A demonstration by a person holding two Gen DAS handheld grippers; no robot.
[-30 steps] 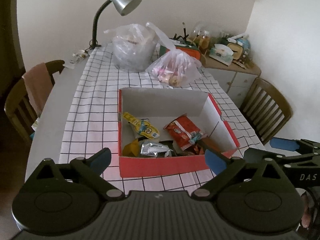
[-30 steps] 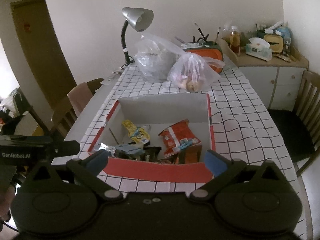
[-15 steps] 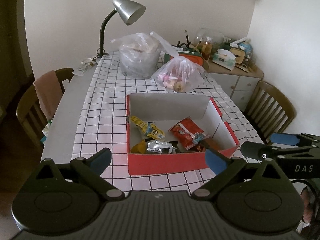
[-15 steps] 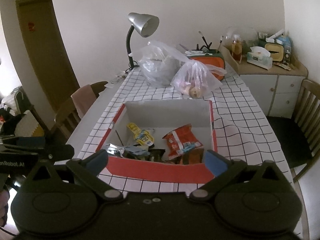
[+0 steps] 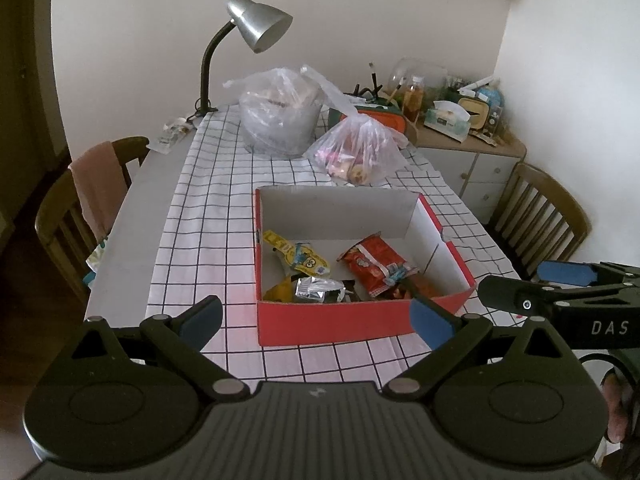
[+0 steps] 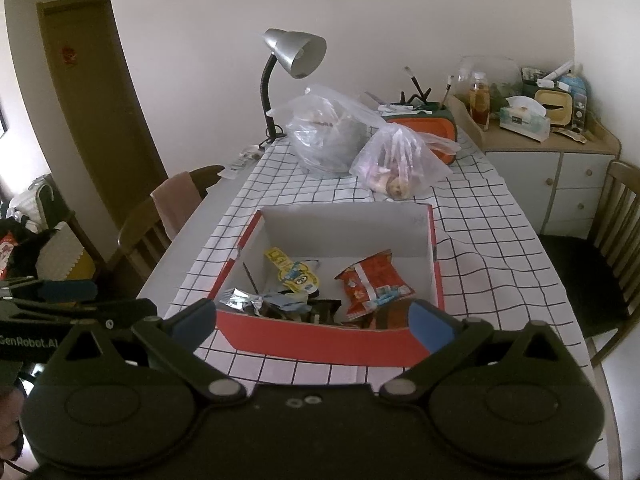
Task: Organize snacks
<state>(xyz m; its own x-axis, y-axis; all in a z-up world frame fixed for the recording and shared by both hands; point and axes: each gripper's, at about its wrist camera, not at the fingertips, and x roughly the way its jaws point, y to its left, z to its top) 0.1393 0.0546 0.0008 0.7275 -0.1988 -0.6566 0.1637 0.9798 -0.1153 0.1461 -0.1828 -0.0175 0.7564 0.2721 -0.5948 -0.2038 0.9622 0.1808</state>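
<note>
Snacks (image 5: 372, 266) in red box (image 5: 332, 326); yellow packet (image 5: 296, 254) lies diagonal; both tongs spread.

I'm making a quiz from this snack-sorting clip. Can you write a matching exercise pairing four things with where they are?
Things:
1. red snack bag
2. lamp
3. tissue box
4. pink cloth

Places:
A. draped over a chair
B. on the cabinet
C. inside the red box
D. far end of the table, by the wall

Pairs: 1-C, 2-D, 3-B, 4-A

both hand-held grippers, left (image 5: 316, 322) and right (image 6: 314, 320), spread wide, empty
</note>
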